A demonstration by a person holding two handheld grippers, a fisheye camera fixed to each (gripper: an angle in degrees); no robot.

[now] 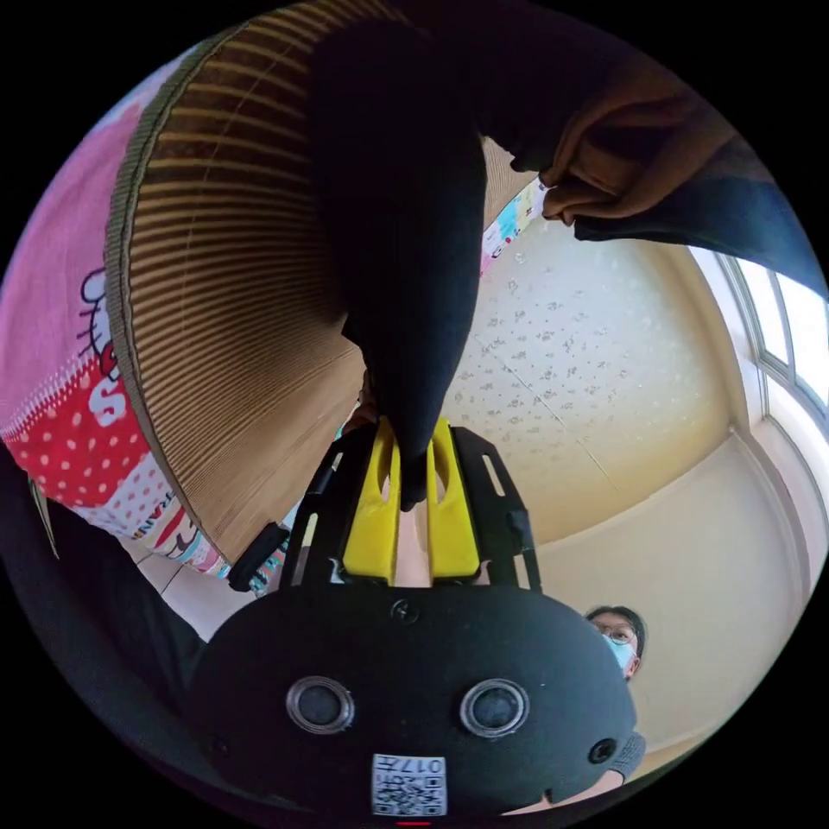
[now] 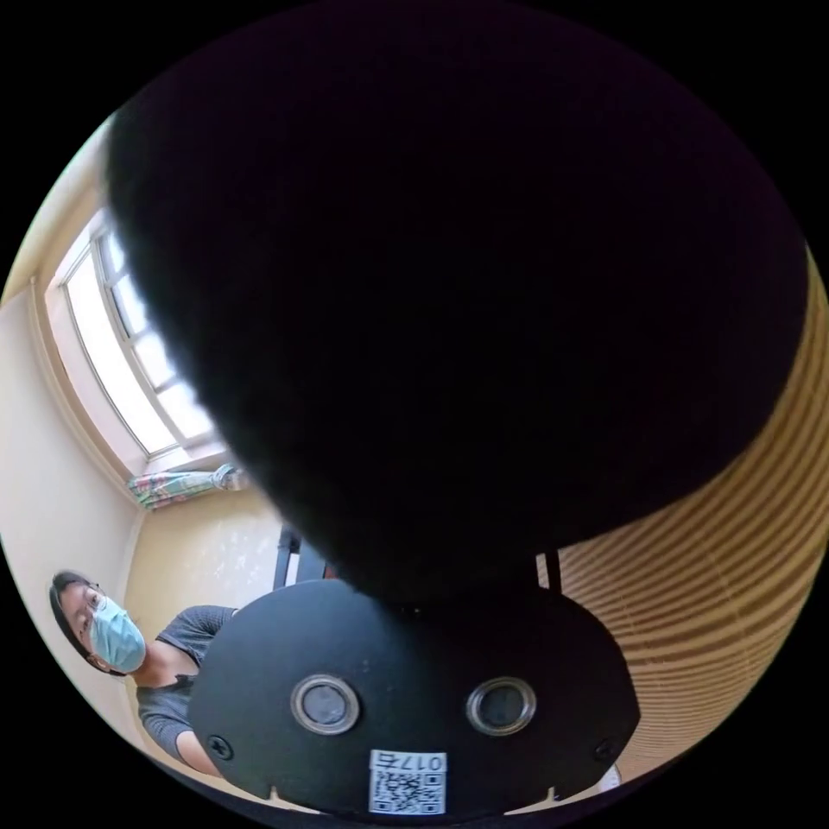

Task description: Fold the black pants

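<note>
The black pants run up from my left gripper, whose two yellow jaws are shut on a narrow fold of the cloth. In the right gripper view the black pants drape as a large dark mass right over the camera. They cover the right gripper's jaws, so how those stand is hidden. Below the cloth I see the black body of the right gripper and thin bits of its frame.
A tan ribbed mat lies beside the pants, also seen as the ribbed mat. A pink and red printed blanket borders it. A brown garment hangs nearby. A person in a mask stands by a window.
</note>
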